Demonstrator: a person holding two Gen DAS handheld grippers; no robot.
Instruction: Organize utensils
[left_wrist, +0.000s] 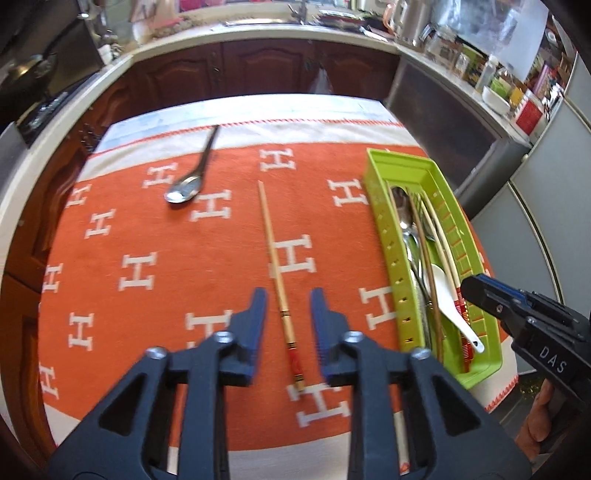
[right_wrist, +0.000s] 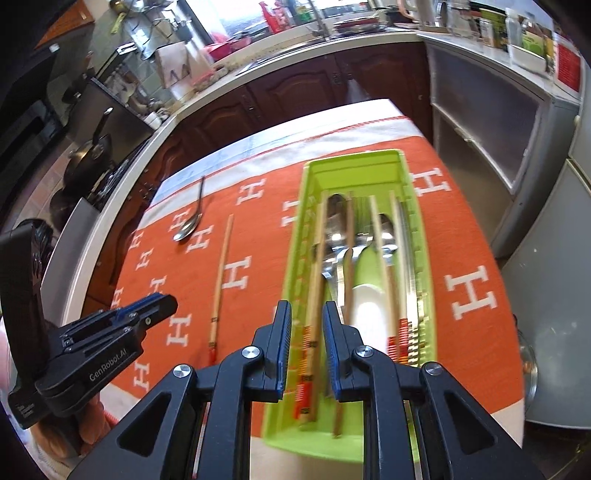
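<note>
Both claws hang over the orange cloth (left_wrist: 184, 280) that covers the bench. Left claw (left_wrist: 288, 299) is spread, its blue pads on either side of a single wooden chopstick (left_wrist: 275, 258) that lies flat on the cloth with its red-banded end toward the camera; the pads do not touch it. Right claw (right_wrist: 306, 314) is also spread, nothing between its pads, and hovers above the near end of the green utensil tray (right_wrist: 406, 162). In that tray lie metal spoons (right_wrist: 338, 210), more chopsticks (right_wrist: 314, 295) and a white plastic spoon (right_wrist: 367, 306), all lengthwise. Farther off on the cloth, near the left of the lone chopstick and apart from it, a metal spoon (left_wrist: 188, 186) rests bowl up, handle pointing away toward the far white border. The tray sits at the right side of the cloth.
</note>
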